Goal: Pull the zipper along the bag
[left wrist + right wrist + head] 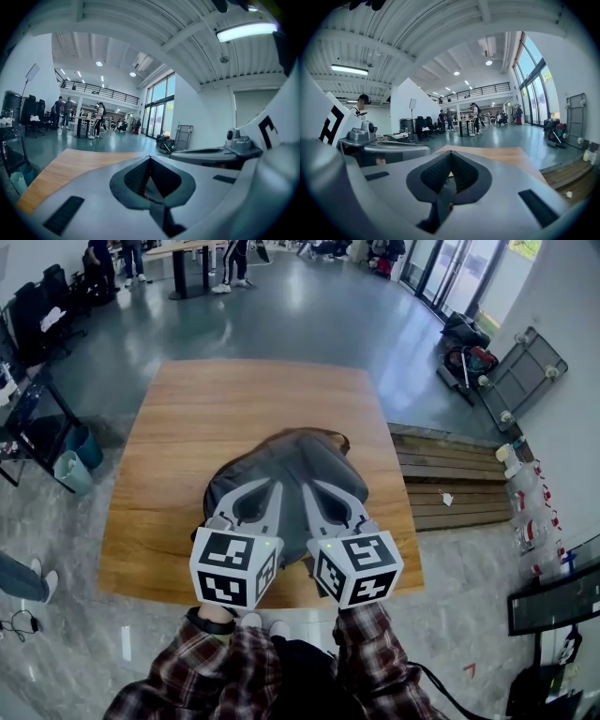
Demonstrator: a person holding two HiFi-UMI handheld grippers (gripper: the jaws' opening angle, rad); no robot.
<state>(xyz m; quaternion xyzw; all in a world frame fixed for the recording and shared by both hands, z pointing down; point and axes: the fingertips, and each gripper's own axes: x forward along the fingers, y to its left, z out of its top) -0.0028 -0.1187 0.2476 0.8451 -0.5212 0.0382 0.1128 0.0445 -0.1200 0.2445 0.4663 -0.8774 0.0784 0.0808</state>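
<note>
The left gripper's (150, 158) jaws are closed, the ribbed pads meeting at the tips. Only a narrow dark wedge is left behind them, and nothing can be made out in it. In the head view this gripper (277, 487) is held over the near left part of the bag (292, 451), its marker cube nearest the person and its tips pointing away, angled slightly inward.

The bag is grey and lies on the wooden table (216, 399), in the near half and roughly centred across its width. Its long axis runs from the person's edge toward the far edge. The wider end faces the person and the narrower, brown-edged end points away. The zipper cannot be picked out in any view.

The right gripper (307, 486) mirrors the left over the bag's near right part. The two sets of tips lie just beside each other above the bag's middle. In its own view the right gripper's (451, 153) jaws are also together at the tips, with nothing identifiable between the pads and a sliver of table (506, 157) showing past them.

Plaid sleeves (216, 671) show at the bottom edge. On the floor, two bins (75, 460) stand left of the table and a slatted wooden platform (450, 484) lies against its right side.
</note>
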